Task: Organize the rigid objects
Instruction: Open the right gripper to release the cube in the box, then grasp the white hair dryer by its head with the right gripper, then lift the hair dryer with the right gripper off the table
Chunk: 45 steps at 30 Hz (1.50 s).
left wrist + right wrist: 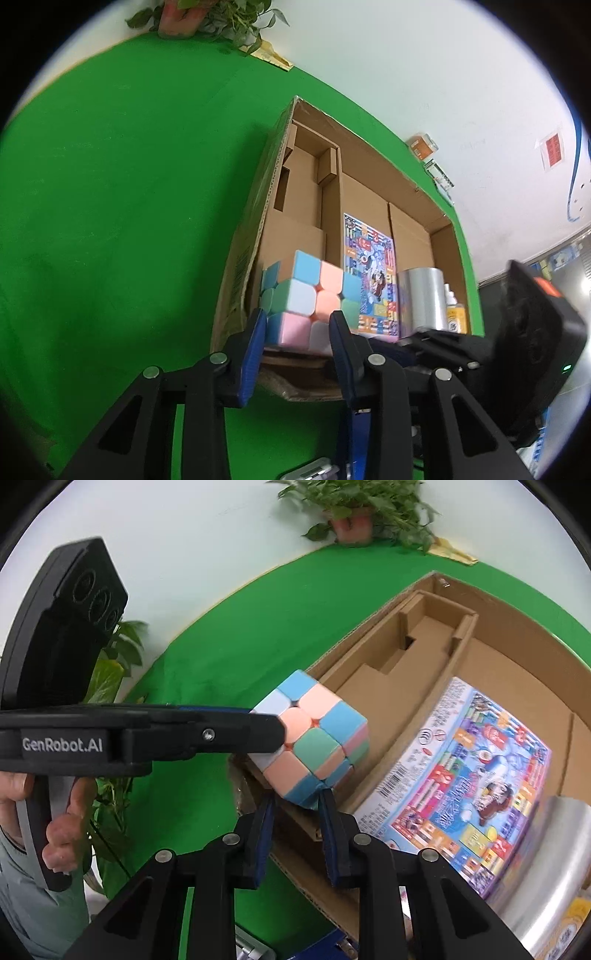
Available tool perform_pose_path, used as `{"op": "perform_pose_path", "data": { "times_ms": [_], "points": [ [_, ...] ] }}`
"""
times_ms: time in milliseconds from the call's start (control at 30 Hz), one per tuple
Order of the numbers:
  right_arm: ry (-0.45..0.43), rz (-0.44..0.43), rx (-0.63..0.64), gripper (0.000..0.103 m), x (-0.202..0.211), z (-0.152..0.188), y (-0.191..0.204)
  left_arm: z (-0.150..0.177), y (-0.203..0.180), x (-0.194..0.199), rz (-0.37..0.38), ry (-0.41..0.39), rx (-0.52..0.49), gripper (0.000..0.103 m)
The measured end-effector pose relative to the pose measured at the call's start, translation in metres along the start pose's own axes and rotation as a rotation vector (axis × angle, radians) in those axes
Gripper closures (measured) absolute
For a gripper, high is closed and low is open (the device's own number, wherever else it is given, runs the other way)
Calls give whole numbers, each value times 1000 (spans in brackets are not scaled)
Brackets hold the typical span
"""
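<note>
A pastel-coloured plastic puzzle cube (308, 301) is clamped between the blue pads of the left gripper (297, 334), held over the near-left corner of the open brown cardboard box (258, 221). The right gripper (297, 814), jaws parted and holding nothing, sits just below the cube. The box's free floor lies ahead and right, beside a colourful printed flat carton (461, 782).
</note>
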State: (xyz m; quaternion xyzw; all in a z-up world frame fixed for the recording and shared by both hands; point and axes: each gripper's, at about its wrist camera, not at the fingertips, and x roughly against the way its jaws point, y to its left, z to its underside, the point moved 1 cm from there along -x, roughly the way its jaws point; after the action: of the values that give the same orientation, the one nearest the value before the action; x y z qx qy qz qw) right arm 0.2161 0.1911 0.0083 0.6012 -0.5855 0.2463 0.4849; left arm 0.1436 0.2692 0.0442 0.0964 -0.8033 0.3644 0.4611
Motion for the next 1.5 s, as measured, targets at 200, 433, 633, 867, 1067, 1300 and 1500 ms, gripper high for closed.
{"op": "perform_pose_path", "data": {
  "times_ms": [200,433,633,867,1067,1300,1500],
  "points": [
    [-282,252,-50,1,97,64,16,40,-20,76,-49,-305,-91,4],
    [-155,229,-289,1,89,191,18,111,-36,71,32,-217,-143,1],
    [-86,167,-333,6,68,253,46,157,-46,18,112,-6,-130,2],
    [-86,202,-367,43,61,280,44,183,-69,24,108,-3,-178,3],
    [-140,286,-456,47,96,311,7,173,-79,6,143,16,-166,3],
    [-146,354,-532,47,125,347,-13,168,-91,-20,119,86,-168,27],
    [-130,335,-516,47,130,361,4,198,-134,5,212,87,-240,25]
  ]
}}
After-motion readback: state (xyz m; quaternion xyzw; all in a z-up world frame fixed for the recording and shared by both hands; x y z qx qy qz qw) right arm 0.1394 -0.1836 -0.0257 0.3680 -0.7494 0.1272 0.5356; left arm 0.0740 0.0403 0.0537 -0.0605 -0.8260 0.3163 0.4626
